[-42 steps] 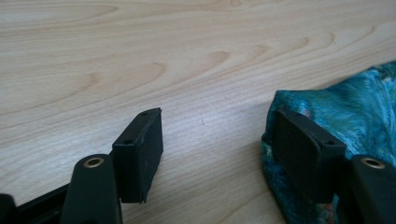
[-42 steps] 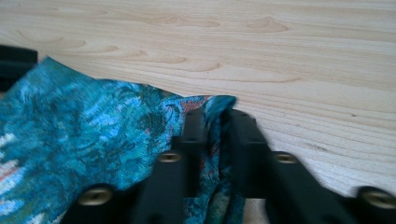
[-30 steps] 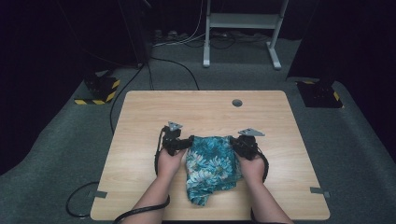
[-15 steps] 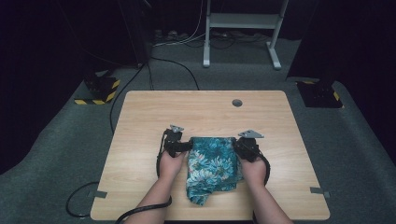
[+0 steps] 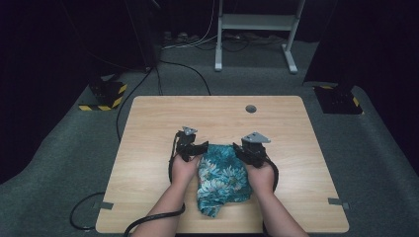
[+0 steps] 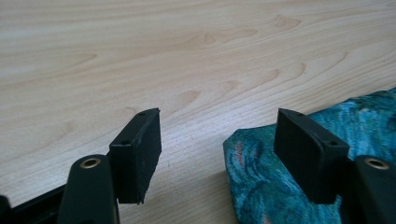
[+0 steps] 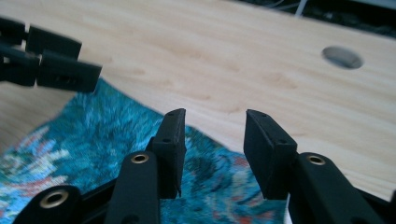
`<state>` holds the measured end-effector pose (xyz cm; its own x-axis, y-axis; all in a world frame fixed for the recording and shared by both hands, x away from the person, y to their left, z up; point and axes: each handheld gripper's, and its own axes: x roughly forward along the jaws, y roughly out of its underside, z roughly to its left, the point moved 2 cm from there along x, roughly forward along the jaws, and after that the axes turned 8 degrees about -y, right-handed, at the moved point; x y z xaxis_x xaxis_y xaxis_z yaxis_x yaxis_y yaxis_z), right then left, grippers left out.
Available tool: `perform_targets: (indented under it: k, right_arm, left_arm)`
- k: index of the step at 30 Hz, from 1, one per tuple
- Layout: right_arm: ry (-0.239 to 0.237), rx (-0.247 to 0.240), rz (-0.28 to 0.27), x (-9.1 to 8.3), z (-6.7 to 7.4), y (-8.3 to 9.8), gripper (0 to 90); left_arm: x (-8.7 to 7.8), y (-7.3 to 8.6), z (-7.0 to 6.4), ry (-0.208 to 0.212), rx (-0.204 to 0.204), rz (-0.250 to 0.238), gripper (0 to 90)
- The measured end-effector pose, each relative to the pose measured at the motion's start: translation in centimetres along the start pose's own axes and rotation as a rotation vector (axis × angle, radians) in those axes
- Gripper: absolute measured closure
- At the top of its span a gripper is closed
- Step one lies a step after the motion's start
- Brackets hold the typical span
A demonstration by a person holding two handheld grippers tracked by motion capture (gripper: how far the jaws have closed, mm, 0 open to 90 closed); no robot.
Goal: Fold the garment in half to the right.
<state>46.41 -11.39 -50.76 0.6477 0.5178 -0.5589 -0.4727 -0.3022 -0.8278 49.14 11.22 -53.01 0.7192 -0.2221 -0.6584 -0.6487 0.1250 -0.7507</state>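
The teal floral cloth (image 5: 222, 177) lies rumpled on the pale wood-grain table (image 5: 148, 123), near its front edge, between both hands. The left gripper (image 6: 217, 156) stands wide — flat black pads apart, one over the cloth's corner, gripping nothing. The right gripper (image 7: 212, 154) has just been opening — its jaws part above the woven fabric's far edge, empty.

Both forearms enter from six o'clock and angle toward twelve, hands side by side at mid-table. The left hand (image 5: 184, 168) holds the left gripper (image 5: 197, 147) low, its tips turned toward three o'clock, jaws standing apart with nothing pinched between them. The right hand (image 5: 261, 174) holds the right gripper (image 5: 239, 148), tips toward ten o'clock; its jaws have just been opening, the gap bare.
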Motion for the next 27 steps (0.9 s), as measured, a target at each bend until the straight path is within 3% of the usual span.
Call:
perform_targets:
  k: [5, 9, 18, 24, 27]
  right_arm:
    - [-0.015, 0.031, 0.074, 1.8, -0.3, 1.5, 58.7]
    - [-0.014, 0.053, 0.092, 2.0, -1.1, 2.4, 57.6]
    - [0.006, 0.069, 0.096, 1.6, -2.7, 3.1, 52.7]
    - [0.0, 0.068, 0.099, 1.9, -2.8, 3.6, 50.7]
    - [-0.013, 0.073, 0.094, 1.9, -2.9, 3.5, 42.7]
  left_arm:
    - [0.8, 0.5, 0.2, -0.002, -0.001, 0.03, 33.2]
    - [1.1, 0.7, 0.3, -0.004, -0.01, 0.038, 33.5]
    - [1.3, 1.2, 0.7, -0.019, -0.005, 0.038, 35.9]
    - [1.2, 1.2, 0.7, -0.02, -0.01, 0.041, 35.4]
    - [0.9, 1.2, 0.7, -0.008, -0.013, 0.03, 33.0]
